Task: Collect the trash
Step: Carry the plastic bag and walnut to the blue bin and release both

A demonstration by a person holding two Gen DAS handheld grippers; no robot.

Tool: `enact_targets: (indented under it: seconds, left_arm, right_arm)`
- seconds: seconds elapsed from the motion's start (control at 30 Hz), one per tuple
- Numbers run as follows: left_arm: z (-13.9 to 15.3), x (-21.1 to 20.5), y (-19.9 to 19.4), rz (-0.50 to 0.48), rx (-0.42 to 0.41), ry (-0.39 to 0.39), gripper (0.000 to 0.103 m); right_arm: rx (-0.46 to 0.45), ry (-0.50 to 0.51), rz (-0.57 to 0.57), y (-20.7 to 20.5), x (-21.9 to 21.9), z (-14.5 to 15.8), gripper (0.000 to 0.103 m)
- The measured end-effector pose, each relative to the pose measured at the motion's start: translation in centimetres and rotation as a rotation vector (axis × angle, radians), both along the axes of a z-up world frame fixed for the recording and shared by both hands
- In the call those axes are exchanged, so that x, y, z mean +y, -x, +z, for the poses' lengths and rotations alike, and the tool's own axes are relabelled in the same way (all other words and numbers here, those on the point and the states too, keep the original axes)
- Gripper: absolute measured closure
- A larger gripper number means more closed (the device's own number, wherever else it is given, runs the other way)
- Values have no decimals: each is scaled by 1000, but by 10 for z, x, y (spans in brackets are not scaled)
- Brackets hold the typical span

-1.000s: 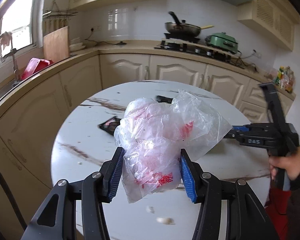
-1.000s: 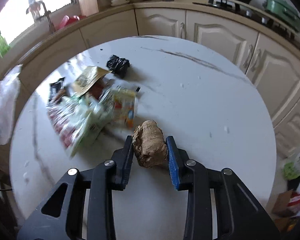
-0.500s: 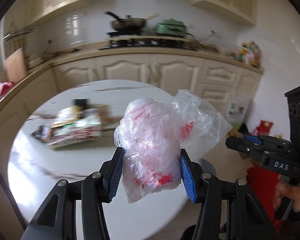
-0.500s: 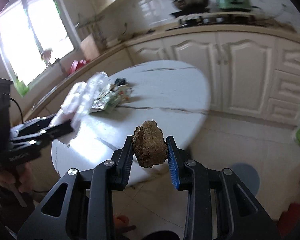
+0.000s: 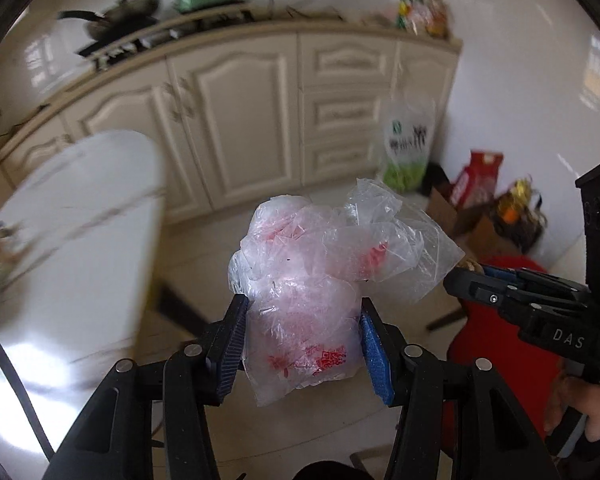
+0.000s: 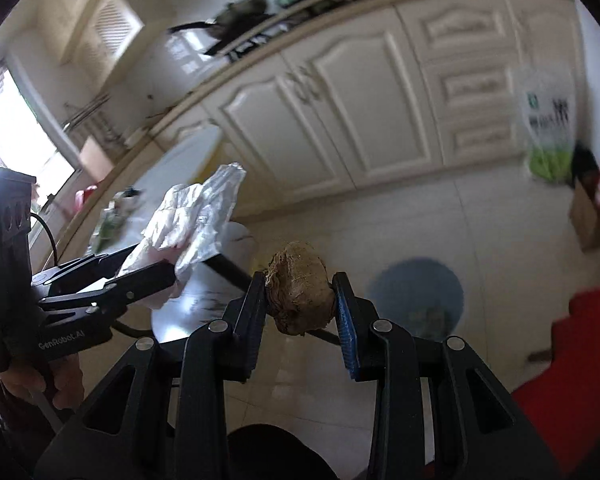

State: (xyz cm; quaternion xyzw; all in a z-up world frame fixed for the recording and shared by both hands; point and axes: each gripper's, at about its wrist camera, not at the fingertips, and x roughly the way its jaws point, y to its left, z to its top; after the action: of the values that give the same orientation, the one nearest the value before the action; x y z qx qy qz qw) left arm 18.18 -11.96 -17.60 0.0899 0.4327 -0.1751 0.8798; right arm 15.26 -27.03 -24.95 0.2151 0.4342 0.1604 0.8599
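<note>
A crumpled clear plastic bag (image 5: 320, 280) with red print is pinched between the blue pads of my left gripper (image 5: 302, 344), over the tiled floor. The right wrist view shows that same left gripper (image 6: 148, 276) at the left, with the plastic bag (image 6: 192, 216) sticking up from it. My right gripper (image 6: 300, 312) is shut on a brown lumpy piece of trash (image 6: 300, 288), also above the floor. In the left wrist view the right gripper (image 5: 466, 280) reaches in from the right, held by a hand (image 5: 596, 412).
The white marble table (image 5: 72, 220) with leftover litter lies off to the left. Cream cabinets (image 5: 260, 120) run along the back. A green-and-white bag (image 5: 408, 148), cardboard boxes (image 5: 476, 216) and a red object (image 5: 500, 320) stand at the right. A blue round thing (image 6: 420, 292) lies on the floor.
Both grippers have swung away from the table top and now hang over the floor near the cabinets, tilted further down. Each keeps its hold: bag in the left, brown lump in the right.
</note>
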Motion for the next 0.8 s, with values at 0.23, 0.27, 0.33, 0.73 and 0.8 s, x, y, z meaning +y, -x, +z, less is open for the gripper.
enact_targets:
  seconds: [0.23,0.27,0.33,0.73,0.8]
  left_arm:
    - [-64,-61,-100,-57,146,-45,53]
    - [-70,-68,-114,-62,154,-47,53]
    - [-83,-79,-145,-75,168,-47,52]
    - [-126,-106,-209,-18,122,-51,18]
    - [-125,-104,-196,-4,107,-49,14]
  right_arm:
    - [128,-44,-71,-18,-35,-75,72]
    - [148,-46,-78,-21,-38,-85,72]
    - [171,-50,-97,-28,-44,-102,71]
    - [254,-75,-134,-53,-41,-162,71]
    - [260,-78,-130,-55,-39,-164,71]
